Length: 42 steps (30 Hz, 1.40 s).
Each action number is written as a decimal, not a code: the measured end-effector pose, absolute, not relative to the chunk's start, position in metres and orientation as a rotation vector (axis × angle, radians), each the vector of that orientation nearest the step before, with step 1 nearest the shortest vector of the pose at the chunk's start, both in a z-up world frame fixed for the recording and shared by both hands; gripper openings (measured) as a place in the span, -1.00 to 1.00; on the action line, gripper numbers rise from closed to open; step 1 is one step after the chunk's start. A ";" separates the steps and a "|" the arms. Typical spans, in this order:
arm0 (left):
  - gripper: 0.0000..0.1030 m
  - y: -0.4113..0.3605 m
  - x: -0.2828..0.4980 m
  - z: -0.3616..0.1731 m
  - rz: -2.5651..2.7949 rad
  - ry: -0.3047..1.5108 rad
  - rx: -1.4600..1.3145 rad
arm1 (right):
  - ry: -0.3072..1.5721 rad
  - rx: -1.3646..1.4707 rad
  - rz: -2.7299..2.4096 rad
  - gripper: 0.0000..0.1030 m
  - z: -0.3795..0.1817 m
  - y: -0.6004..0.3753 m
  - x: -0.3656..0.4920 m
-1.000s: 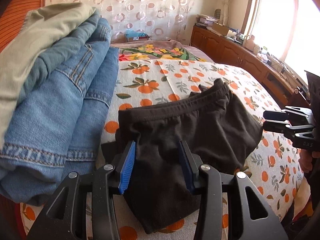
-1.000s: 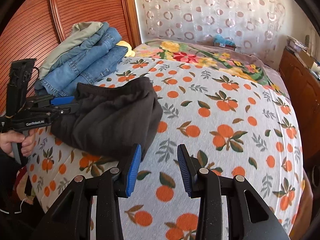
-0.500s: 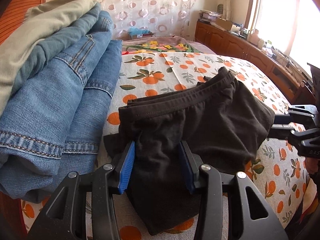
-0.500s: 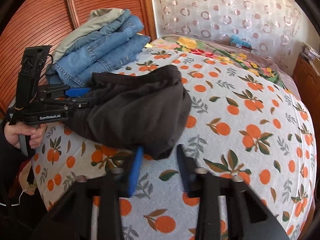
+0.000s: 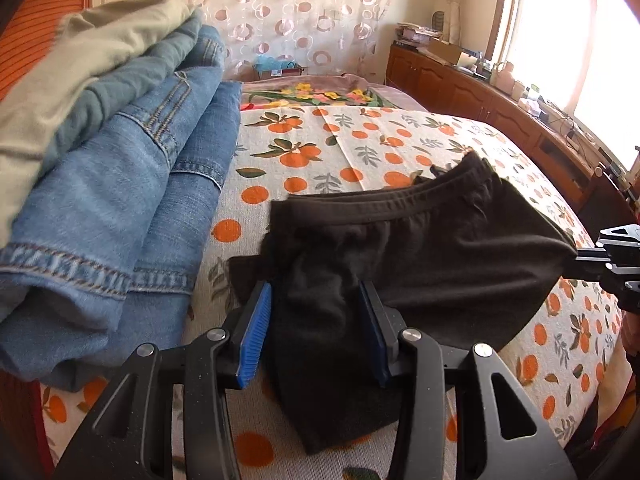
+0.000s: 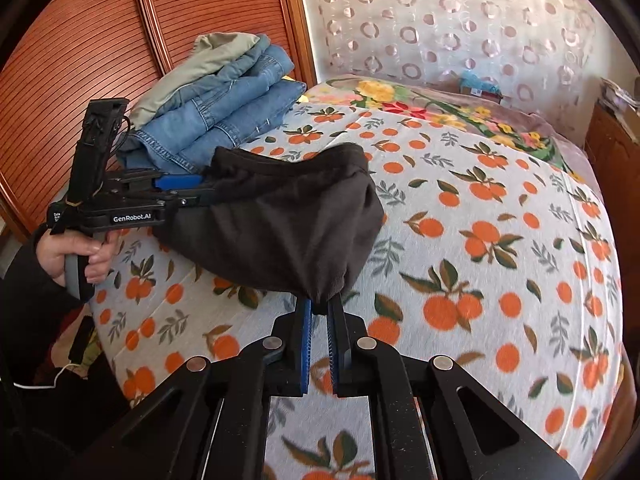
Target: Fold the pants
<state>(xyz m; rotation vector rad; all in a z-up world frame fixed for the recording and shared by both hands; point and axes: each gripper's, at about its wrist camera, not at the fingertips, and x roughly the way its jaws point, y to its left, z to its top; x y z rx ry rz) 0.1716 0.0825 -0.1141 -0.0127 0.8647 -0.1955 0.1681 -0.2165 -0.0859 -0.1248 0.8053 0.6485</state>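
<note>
On the far left stands a wooden headboard [image 6: 80, 60], red-brown with thin lines. Next to it, on the bed [image 6: 500, 240], sits a pile of folded blue jeans [image 5: 120, 184] with a pale green cloth [image 5: 80, 60] on top. The bed has a white sheet with oranges and green leaves on it.

A hand [image 6: 68, 254] in a dark sleeve holds the left hand-held gripper [image 5: 316, 320]. Its blue pads stand partly apart, with a bunch of the black pants [image 5: 420, 260] between them, and the cloth fills the gap — the pads seem to press on it from both sides.

The black pants are just beside the jeans, near the front edge of the bed. They are folded over and lifted a little, stretched between the two tools, with the stretchy waistband [image 5: 380, 200] toward the far side.

The right hand-held gripper [image 6: 319, 312] is pinched tight on a small corner of the pants — its pads are almost touching there.

Far right, a wooden cabinet [image 5: 480, 92] runs under a bright window [image 5: 560, 32]
</note>
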 end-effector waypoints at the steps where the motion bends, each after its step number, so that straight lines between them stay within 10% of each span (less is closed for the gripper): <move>1: -0.13 0.083 0.168 -0.112 -0.198 0.861 -0.012 | 0.811 -0.116 0.643 -0.87 -0.086 -0.220 0.166; 6: -0.12 0.088 0.158 -0.104 -0.206 0.834 -0.025 | 0.820 -0.132 0.618 -0.85 -0.085 -0.229 0.157; 11: 0.47 0.096 0.155 -0.095 -0.206 0.800 -0.064 | 0.808 -0.147 0.598 -0.85 -0.074 -0.236 0.155; 20: 0.49 0.088 0.158 -0.099 -0.201 0.819 -0.038 | 0.782 -0.176 0.559 -0.67 -0.061 -0.252 0.153; 27: 0.49 0.081 0.169 -0.109 -0.193 0.851 -0.024 | 0.733 -0.168 0.529 -0.01 -0.051 -0.252 0.170; 42: 0.49 0.083 0.174 -0.127 -0.198 0.904 -0.044 | 0.851 -0.182 0.554 0.02 -0.096 -0.199 0.238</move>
